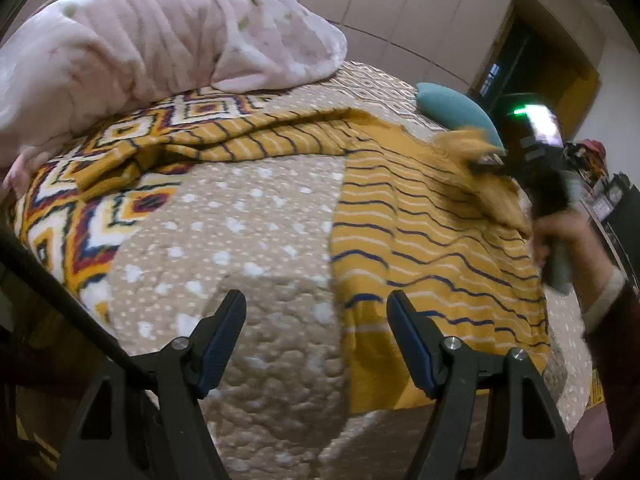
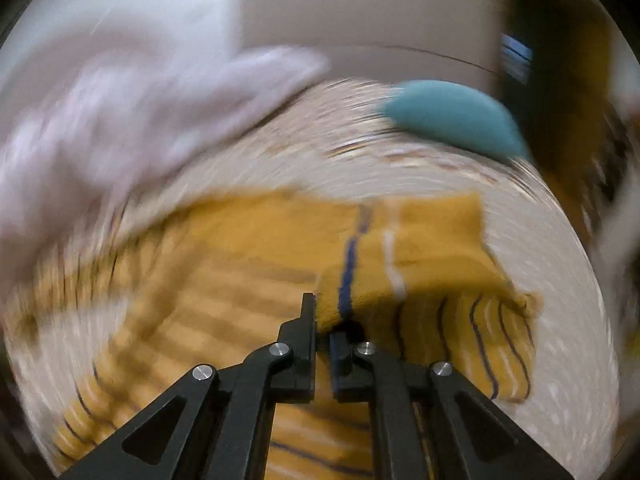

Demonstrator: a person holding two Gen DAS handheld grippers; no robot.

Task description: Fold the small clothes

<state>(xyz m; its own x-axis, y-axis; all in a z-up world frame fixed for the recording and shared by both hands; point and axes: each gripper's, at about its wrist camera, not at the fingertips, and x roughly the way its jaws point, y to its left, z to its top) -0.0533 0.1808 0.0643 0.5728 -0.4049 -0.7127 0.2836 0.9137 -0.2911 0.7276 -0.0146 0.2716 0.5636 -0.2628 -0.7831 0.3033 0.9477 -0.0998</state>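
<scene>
A mustard-yellow garment (image 1: 432,232) with thin navy and white wavy stripes lies spread on the bed, one part running left along the bedspread. My left gripper (image 1: 316,312) is open and empty, above the beige bedspread just left of the garment's lower edge. My right gripper (image 2: 323,320) is shut on a yellow edge of the garment (image 2: 400,256) and holds it lifted, folded over the rest. In the left wrist view the right gripper (image 1: 486,166) shows at the right, motion-blurred, with the cloth bunched at its tips.
The bed has a beige dotted quilt (image 1: 248,216) with a diamond-patterned border (image 1: 92,216). A pink bundled blanket (image 1: 140,40) lies at the far left. A teal cushion (image 1: 456,110) sits at the far edge. Wardrobe doors (image 1: 400,8) stand behind.
</scene>
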